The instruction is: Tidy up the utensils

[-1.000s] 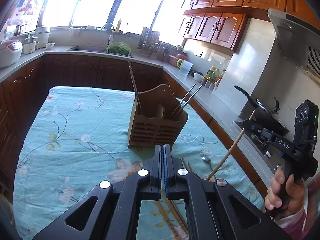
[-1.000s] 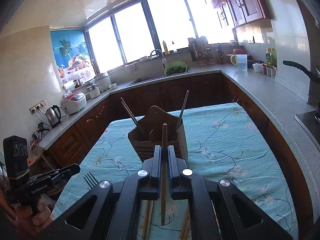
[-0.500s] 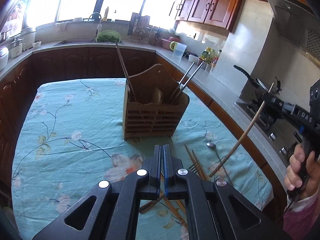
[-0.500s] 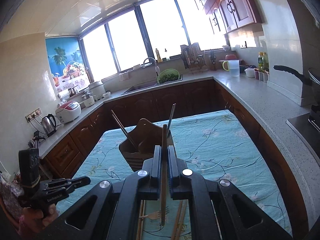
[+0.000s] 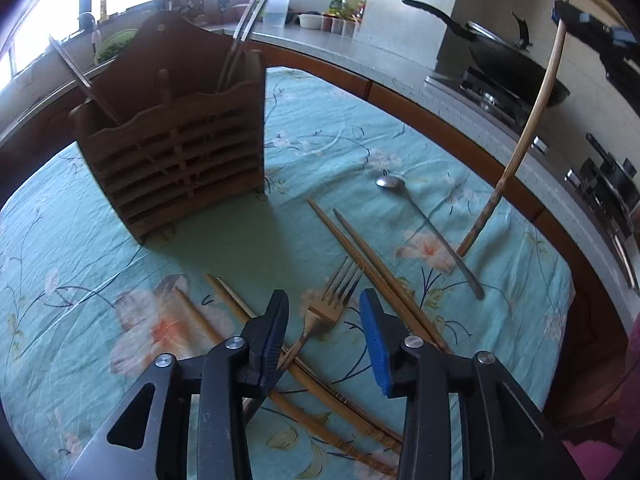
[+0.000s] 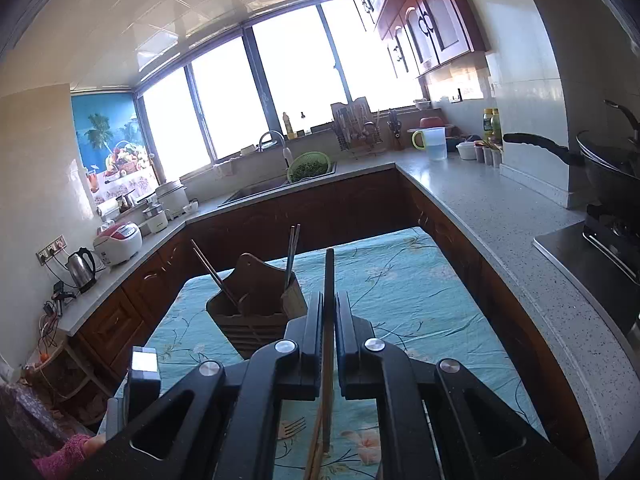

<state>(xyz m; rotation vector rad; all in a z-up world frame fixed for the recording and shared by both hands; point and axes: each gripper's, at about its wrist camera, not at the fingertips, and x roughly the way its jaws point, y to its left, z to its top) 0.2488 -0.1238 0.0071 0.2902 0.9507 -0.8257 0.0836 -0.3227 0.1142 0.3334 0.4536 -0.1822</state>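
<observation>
A wooden utensil holder stands on the floral tablecloth with a few chopsticks in it; it also shows in the right wrist view. My left gripper is open, low over a fork that lies between its fingers. Several wooden chopsticks and a metal spoon lie around the fork. My right gripper is shut on a single wooden chopstick, held upright high above the table; this chopstick also shows in the left wrist view.
Kitchen counters ring the table. A wok sits on the stove at the right. A sink with a green colander is at the far counter. A rice cooker and kettle stand on the left counter.
My left gripper has opened and dropped low toward the table, now straddling the fork. My right gripper has risen higher with the chopstick still in it.
</observation>
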